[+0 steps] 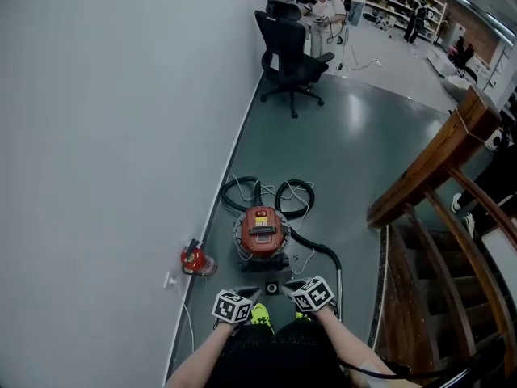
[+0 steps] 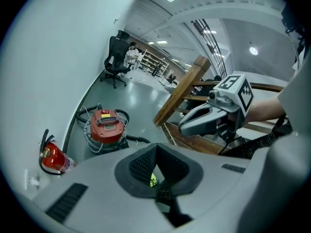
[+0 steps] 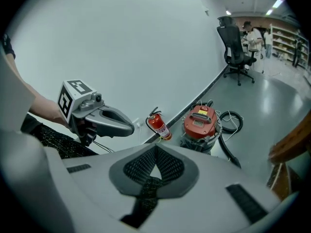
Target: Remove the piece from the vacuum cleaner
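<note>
The left tool [image 1: 252,294] and right tool [image 1: 292,286] are closed and empty, side by side; the vacuum [image 1: 261,234] stands upright on the floor [image 1: 347,160] directly ahead and below, about equally near both.

One red vacuum cleaner [image 1: 261,231] stands with one fire extinguisher [image 1: 194,259] left of it, one black office chair [image 1: 289,55] beyond it and one wooden staircase [image 1: 436,160] to its right.
</note>
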A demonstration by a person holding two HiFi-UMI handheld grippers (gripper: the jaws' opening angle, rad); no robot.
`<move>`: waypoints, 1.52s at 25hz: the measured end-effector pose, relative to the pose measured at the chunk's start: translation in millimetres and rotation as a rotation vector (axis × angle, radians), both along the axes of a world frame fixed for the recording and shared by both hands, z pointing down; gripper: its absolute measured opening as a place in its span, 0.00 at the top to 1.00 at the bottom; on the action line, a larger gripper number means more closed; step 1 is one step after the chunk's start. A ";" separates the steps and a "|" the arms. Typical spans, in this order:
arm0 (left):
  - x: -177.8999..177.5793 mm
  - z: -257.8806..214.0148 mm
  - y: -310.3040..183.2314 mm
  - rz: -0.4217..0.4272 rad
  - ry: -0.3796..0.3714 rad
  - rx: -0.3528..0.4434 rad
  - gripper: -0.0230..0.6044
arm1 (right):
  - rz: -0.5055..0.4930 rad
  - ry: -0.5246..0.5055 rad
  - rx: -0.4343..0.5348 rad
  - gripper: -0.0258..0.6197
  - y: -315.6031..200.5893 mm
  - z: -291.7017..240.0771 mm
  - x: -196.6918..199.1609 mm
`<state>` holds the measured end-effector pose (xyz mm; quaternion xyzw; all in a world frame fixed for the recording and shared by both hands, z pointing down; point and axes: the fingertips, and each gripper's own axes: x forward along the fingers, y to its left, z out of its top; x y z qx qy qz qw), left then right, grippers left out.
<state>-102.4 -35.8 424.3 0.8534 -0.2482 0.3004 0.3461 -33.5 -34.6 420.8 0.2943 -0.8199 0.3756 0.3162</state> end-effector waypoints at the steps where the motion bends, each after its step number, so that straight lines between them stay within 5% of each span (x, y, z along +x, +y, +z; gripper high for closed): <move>1: -0.9 -1.7 0.7 0.005 -0.005 0.008 0.95 | 0.010 -0.008 0.003 0.94 -0.2 -2.3 -1.3; 17: 8.9 -35.5 2.0 -0.054 0.022 0.078 0.95 | -0.016 -0.044 0.030 0.94 19.5 -30.2 -2.6; 38: 40.2 -44.9 90.0 -0.134 -0.016 0.079 0.95 | -0.064 -0.111 0.055 0.94 94.8 -41.4 34.4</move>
